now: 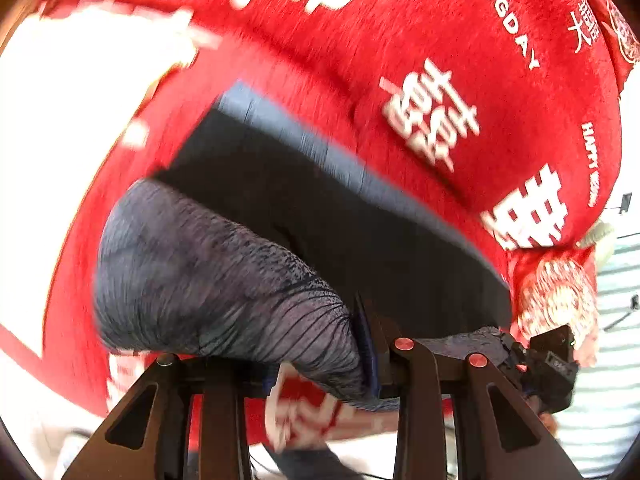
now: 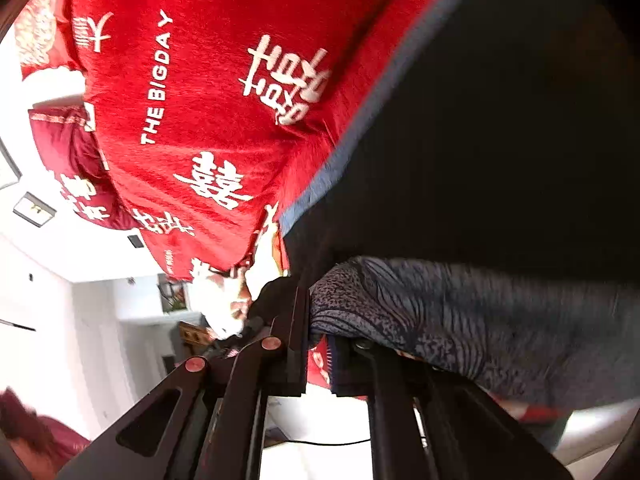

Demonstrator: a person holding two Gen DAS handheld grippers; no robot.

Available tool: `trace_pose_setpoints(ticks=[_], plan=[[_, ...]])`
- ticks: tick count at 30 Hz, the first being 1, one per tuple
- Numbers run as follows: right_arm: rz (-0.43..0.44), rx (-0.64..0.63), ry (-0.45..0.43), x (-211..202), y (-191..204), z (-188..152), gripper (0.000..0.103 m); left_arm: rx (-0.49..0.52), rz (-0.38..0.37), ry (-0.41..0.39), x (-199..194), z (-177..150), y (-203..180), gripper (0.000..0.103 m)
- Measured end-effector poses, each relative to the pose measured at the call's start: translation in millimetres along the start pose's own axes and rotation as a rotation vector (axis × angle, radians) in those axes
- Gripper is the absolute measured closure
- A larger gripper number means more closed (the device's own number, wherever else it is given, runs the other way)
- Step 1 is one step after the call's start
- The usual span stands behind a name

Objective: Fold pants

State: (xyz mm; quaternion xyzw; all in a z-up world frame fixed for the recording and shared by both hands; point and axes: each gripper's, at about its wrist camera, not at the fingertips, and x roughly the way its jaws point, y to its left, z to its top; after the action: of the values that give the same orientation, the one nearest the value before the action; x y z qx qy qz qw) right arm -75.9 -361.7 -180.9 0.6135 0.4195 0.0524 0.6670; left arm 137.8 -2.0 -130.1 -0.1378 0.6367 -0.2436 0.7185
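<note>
Over the red bedspread (image 1: 460, 40) with its white lettering, we have the pants (image 1: 304, 208) partly lifted, and both views are smeared with motion blur. Our left gripper (image 1: 376, 356) is clamped on a gathered, ribbed edge of the dark cloth, which bunches up in grey folds just beside the fingers (image 1: 416, 364). Our right gripper (image 2: 320, 344) is likewise closed on the fabric; in its view the grey, gathered part drapes off to the right, close in front of the camera. The rest of the pants spreads as a broad dark sheet across the bedspread, with a paler blue-grey edge running along the side nearest the lettering. We cannot tell from here how many layers lie beneath, nor which end we hold, though the gathering suggests a waistband or cuff. We judge the fold to be under way: the edge is gripped at two points and raised, but not yet laid over and flattened.
</note>
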Motion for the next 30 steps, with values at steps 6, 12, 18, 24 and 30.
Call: trace_pose_setpoints(ticks=[6, 12, 18, 24, 30], plan=[[-0.155, -0.048, 0.09, 53.4, 2.4, 109.6, 0.092, 0.023, 0.182, -0.111, 55.0, 84.4, -4.5, 0.029], [-0.26, -0.042, 0.139, 107.9, -34.7, 166.1, 0.093, -0.019, 0.412, -0.113, 120.6, 119.7, 10.0, 0.019], [-0.341, -0.292, 0.149, 87.5, 25.6, 140.2, 0.046, -0.005, 0.414, -0.165, 69.3, 114.1, -4.7, 0.019], [-0.333, -0.464, 0.217, 113.5, 61.1, 102.1, 0.049, 0.073, 0.469, -0.091, 82.4, 85.9, -18.7, 0.017], [-0.49, -0.548, 0.248, 173.2, 42.5, 128.7, 0.057, 0.201, 0.61, -0.049, 153.8, 62.2, -41.6, 0.006]])
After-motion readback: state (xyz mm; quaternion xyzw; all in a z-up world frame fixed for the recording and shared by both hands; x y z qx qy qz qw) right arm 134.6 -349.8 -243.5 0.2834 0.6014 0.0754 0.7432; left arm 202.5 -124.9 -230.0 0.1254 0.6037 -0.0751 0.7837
